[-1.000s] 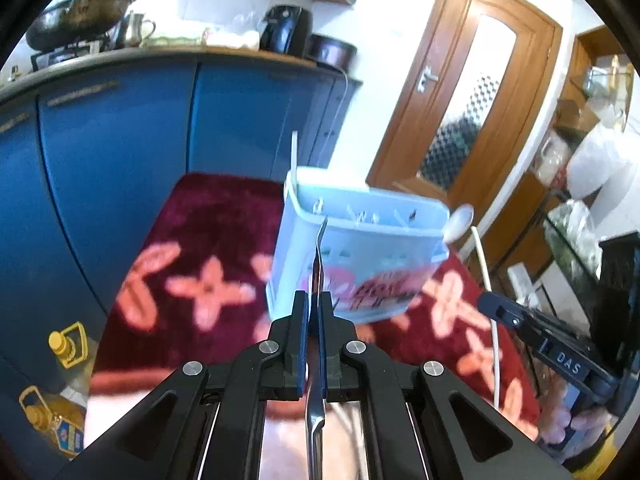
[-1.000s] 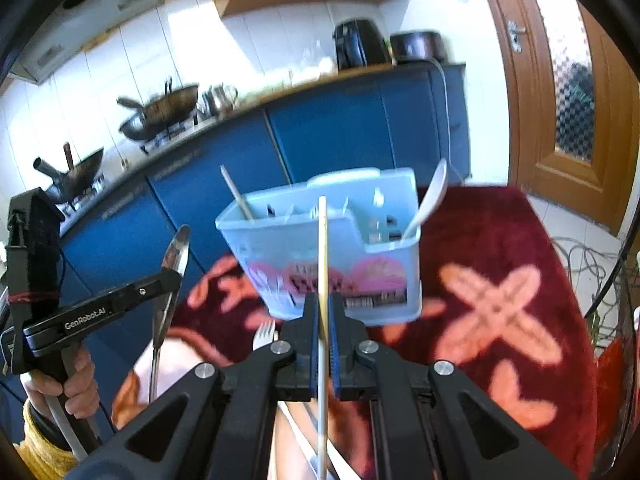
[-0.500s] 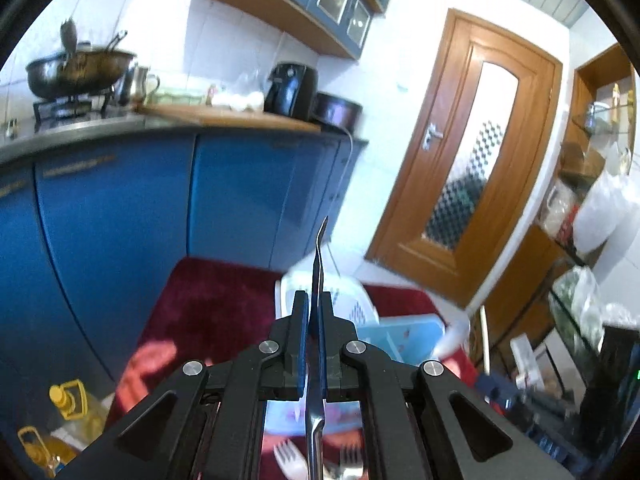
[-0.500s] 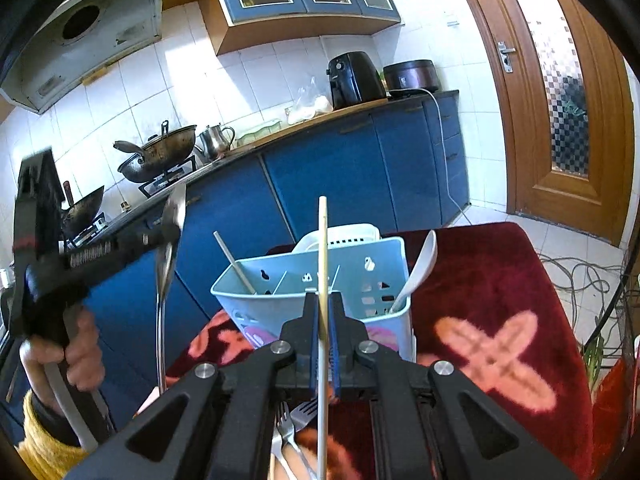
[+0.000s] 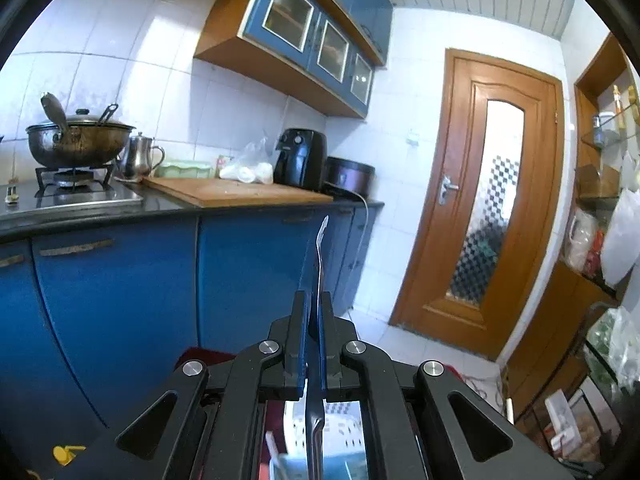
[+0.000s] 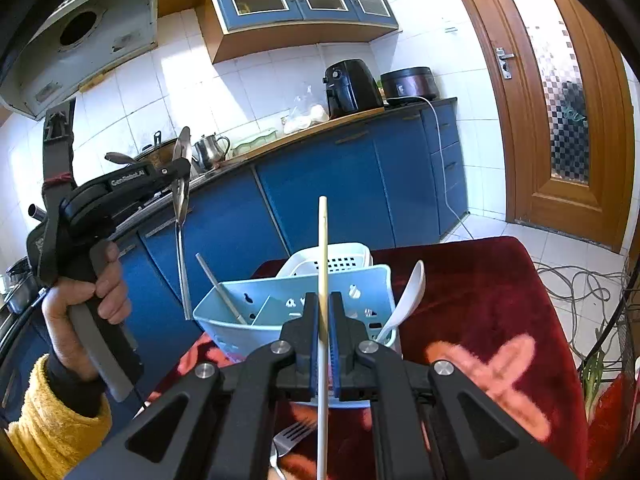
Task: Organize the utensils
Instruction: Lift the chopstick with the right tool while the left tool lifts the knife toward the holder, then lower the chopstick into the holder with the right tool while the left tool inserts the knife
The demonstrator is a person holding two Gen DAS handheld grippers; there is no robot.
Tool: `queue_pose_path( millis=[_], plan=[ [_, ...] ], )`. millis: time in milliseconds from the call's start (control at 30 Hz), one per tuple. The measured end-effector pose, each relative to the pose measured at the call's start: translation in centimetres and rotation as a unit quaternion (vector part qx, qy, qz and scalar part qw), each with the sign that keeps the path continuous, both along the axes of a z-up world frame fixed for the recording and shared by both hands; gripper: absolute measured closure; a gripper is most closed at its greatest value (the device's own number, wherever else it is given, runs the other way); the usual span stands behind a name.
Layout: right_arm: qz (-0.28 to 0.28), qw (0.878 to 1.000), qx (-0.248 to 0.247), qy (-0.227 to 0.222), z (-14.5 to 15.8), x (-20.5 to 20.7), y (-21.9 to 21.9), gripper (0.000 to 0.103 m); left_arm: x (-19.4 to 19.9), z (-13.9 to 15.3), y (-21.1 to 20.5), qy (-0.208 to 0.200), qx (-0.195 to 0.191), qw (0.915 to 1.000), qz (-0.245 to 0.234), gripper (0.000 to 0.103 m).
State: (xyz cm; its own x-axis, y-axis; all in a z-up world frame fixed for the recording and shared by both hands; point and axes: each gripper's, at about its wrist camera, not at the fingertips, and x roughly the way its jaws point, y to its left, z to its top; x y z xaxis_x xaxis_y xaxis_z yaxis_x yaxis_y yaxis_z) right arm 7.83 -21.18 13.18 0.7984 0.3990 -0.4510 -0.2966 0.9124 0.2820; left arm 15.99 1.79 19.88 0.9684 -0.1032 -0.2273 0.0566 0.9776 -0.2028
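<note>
Utensils first, in the left wrist view: the left gripper (image 5: 314, 312) sits at lower centre, jaws pinching a metal spoon (image 5: 320, 248) whose thin end points up toward the middle of the frame. Between the gripper's arms at the bottom edge a bit of the holder (image 5: 340, 432) shows. A pot (image 5: 78, 142) stands on the stove at left, and a door (image 5: 484, 204) fills the right.

In the right wrist view, the right gripper (image 6: 324, 320) at lower centre has its jaws pressed on an upright chopstick (image 6: 323, 248). Just behind it the pale blue holder (image 6: 256, 300) stands on a red cloth (image 6: 480, 280); a metal stick (image 6: 220, 290) leans in its left compartment and a white spoon (image 6: 406, 298) in its right end. A white basket (image 6: 344, 254) sits behind. A fork (image 6: 294, 434) lies at the bottom edge. At left, the left gripper (image 6: 180, 168) clamps the metal spoon (image 6: 182, 216), handle hanging down.
</note>
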Motion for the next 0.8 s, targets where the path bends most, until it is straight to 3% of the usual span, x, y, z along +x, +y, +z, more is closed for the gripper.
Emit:
queue_pose_path(
  millis=[233,467,800],
  plan=[
    [-0.006,1.0,0.002,-0.013,0.3,1.0,-0.1,0.097,1.2,-1.5,-0.3,-0.023,0.004,0.9995,0.023,0.099],
    [-0.019,0.999,0.018,-0.034,1.0,3.0,-0.2,0.097,2.4,-4.7,0.0,0.006,-0.004,0.9998,0.019,0.099],
    [-0.074,0.992,0.021,-0.104,1.1,6.6,1.0,0.097,3.1,-7.4,0.7,0.025,-0.016,0.9995,0.012,0.099]
  ],
)
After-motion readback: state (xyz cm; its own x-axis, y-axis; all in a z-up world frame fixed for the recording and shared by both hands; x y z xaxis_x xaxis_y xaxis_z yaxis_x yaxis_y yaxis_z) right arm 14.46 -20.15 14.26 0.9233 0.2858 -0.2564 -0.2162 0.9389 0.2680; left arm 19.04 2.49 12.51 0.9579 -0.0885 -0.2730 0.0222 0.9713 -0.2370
